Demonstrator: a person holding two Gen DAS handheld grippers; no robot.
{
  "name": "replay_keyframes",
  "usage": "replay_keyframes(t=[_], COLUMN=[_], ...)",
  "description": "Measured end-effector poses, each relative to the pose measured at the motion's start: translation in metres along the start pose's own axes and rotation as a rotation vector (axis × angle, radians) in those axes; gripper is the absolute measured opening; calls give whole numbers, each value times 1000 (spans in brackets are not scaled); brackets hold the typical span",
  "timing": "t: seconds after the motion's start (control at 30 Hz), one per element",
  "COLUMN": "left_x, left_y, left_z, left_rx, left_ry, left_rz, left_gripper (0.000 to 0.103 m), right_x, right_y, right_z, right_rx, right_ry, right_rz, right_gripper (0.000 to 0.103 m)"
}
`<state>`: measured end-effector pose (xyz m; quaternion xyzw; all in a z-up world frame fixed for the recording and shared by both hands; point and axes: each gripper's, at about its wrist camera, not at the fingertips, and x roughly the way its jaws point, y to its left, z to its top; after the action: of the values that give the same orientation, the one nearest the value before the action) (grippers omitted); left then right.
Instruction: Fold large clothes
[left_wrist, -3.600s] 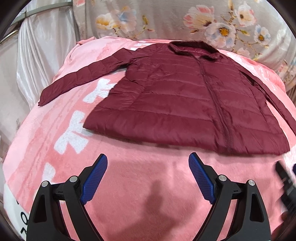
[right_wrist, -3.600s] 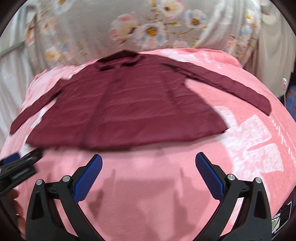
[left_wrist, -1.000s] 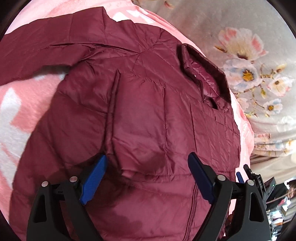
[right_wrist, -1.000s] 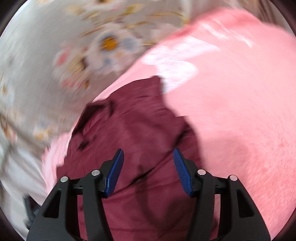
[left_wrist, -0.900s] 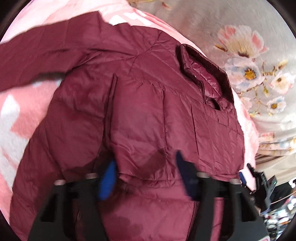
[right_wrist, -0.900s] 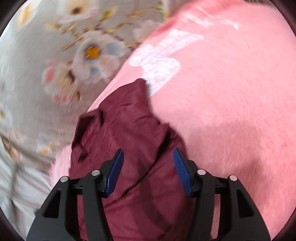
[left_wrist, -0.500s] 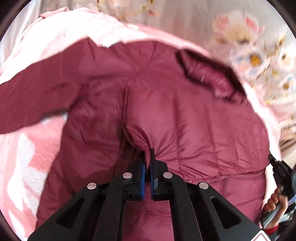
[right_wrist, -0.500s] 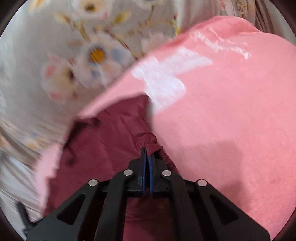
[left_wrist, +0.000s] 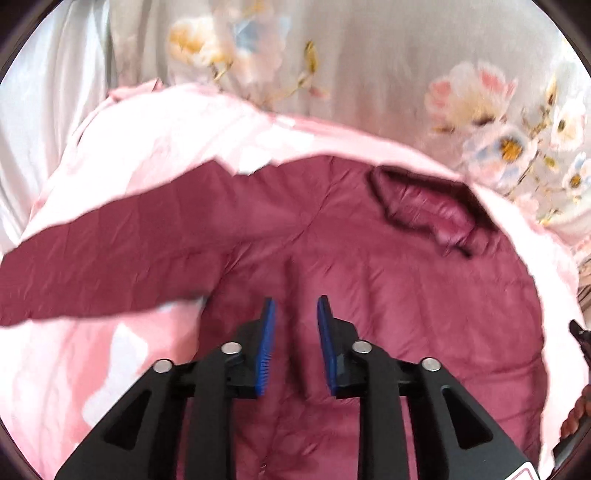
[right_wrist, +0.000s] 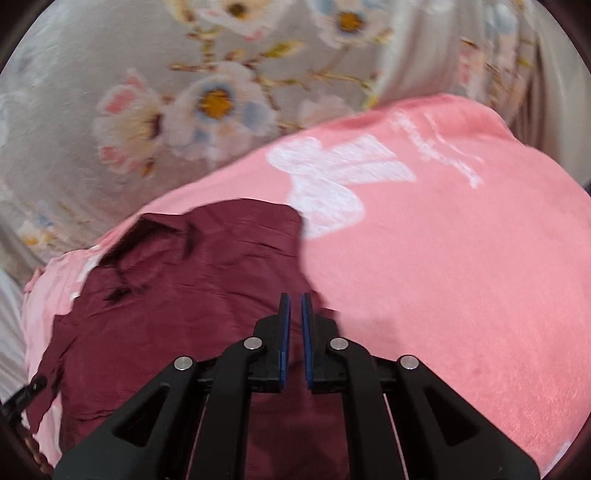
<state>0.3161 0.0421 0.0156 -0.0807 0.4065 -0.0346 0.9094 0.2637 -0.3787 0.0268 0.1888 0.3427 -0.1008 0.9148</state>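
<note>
The maroon jacket (left_wrist: 369, 258) lies flat on the pink blanket (right_wrist: 461, 258), collar at the far edge, one sleeve (left_wrist: 110, 258) stretched out left. The left hand-held gripper (left_wrist: 295, 314) is opening with nothing between its pads; the right hand-held gripper (right_wrist: 295, 306) is parting slightly, seemingly empty too. Soft, puffy and probably slippery, the jacket is best pinched at a seam or hem.

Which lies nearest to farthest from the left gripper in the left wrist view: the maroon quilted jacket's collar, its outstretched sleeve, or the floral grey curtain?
From the left gripper, whose jaws are opening with nothing between them:
1. Outstretched sleeve, left, its armpit just beside the fingertips.
2. Maroon quilted jacket's collar, up and right.
3. Floral grey curtain, behind the pink blanket.
</note>
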Motion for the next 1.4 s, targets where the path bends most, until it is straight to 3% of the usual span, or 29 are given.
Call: replay_keyframes(t=[0.13,0.2,0.27,0.37,0.47,0.57,0.7,0.73,0.83,0.97,1.13,1.17,1.23,1.27,1.33,1.4], left_x=[5,21,37,63,82,86,84,84,80,82,83,83,83,83,83,83], left_y=[-43,-75,-96,-115,-110,-107,-109,-108,-108,-112,-111,-111,-109,-108,-105,-103], left_z=[12,6,-5,-27,-46,-60,-66,-66,-68,-68,-67,-67,-67,-66,-65,-65], left_rx=[32,80,135,205,211,244,260,262,267,274,260,254,243,234,216,204], left_ry=[-5,39,77,128,160,87,50,48,43,42,43,44,44,43,41,38], left_rz=[-82,-134,-141,-107,-104,-112,-107,-114,-120,-128,-157,-164,-171,-175,-189,-193], left_gripper=[24,25,25,25,25,27,30,32,36,40,44,44,45,45,45,45], right_x=[26,48,67,88,90,86,86,87,85,101,157,165,169,163,141,133], right_y=[60,83,97,99,87,77,79,81,85,99,103,108,119,123,122,126], right_z=[-1,-13,-28,-55,-72,-76,-72,-64,-33,11,16,13,13,17,30,35], right_rx=[-124,-167,-219,-270,-270,-241,-243,-230,-122,-63,2,-18,-67,-79,-48,-95], right_ry=[29,82,138,209,198,189,220,232,194,139,228,238,233,204,103,50], right_rz=[51,75,69,45,62,91,86,90,150,208,134,125,111,116,185,133], right_gripper=[6,6,6,6,7,7,7,11,50,55,56,49,18,8,8,7])
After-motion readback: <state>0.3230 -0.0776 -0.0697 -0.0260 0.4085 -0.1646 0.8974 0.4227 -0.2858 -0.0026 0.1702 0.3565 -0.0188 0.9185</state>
